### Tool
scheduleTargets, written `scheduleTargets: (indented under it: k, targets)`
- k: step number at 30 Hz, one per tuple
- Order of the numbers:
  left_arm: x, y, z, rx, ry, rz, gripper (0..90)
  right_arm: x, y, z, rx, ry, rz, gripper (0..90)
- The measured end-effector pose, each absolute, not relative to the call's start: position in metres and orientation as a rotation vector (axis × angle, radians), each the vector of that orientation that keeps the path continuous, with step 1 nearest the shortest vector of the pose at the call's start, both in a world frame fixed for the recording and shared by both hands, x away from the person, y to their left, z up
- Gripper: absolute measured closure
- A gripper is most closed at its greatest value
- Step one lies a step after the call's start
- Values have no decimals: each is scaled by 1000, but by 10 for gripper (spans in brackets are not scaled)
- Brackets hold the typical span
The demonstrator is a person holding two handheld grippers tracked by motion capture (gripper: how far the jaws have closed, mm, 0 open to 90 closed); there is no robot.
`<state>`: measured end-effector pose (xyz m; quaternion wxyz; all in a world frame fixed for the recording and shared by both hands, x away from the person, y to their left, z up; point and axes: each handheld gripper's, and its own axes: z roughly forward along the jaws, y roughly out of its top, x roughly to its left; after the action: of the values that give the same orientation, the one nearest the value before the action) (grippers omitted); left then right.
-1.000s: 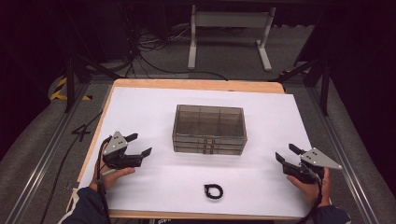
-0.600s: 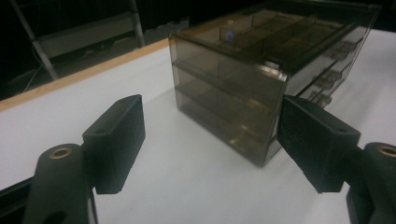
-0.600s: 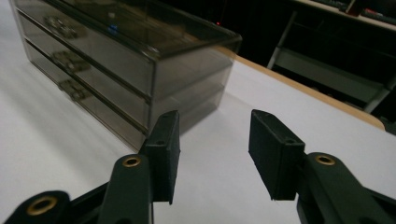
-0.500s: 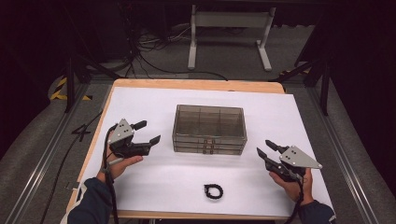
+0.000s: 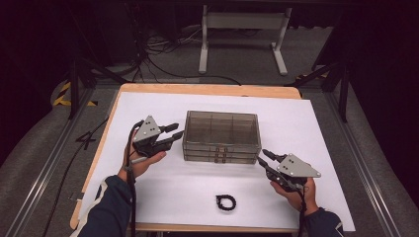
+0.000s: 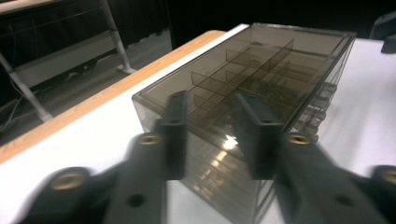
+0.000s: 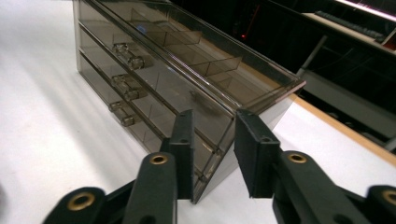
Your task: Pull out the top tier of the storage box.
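high view: both hands have closed in from the table's edges over the last second, the left gripper point(image 5: 173, 134) and right gripper point(image 5: 264, 157) now flanking the smoky translucent drawer box point(image 5: 222, 135) mid-table, jaws spread, empty. looks like a two-sided approach. box is hard glossy plastic, three drawers with clear knobs point(image 7: 127, 53); a black ring point(image 5: 226, 202) lies near the front edge.

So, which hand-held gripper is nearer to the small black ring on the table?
The right hand-held gripper is nearer, to the right of the black ring and a little beyond it. The left hand-held gripper is farther away, by the drawer box's left end.
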<state>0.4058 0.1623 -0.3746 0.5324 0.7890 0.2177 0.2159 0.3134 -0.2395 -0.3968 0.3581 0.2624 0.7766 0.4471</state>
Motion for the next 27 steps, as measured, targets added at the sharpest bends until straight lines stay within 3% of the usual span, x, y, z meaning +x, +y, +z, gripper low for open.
scheduleTargets:
  k: [2, 6, 16, 27]
  targets:
    - [409, 154, -374, 1924, 508, 531, 831, 314, -232, -396, 647, 2007, 1148, 746]
    - [416, 145, -376, 1968, 523, 547, 892, 314, -216, -395, 600, 2004, 1133, 732]
    - [425, 136, -384, 1977, 553, 527, 896, 318, -157, -402, 379, 2024, 1007, 704]
    - [428, 134, -383, 1981, 559, 520, 897, 330, -128, -412, 309, 2004, 783, 739]
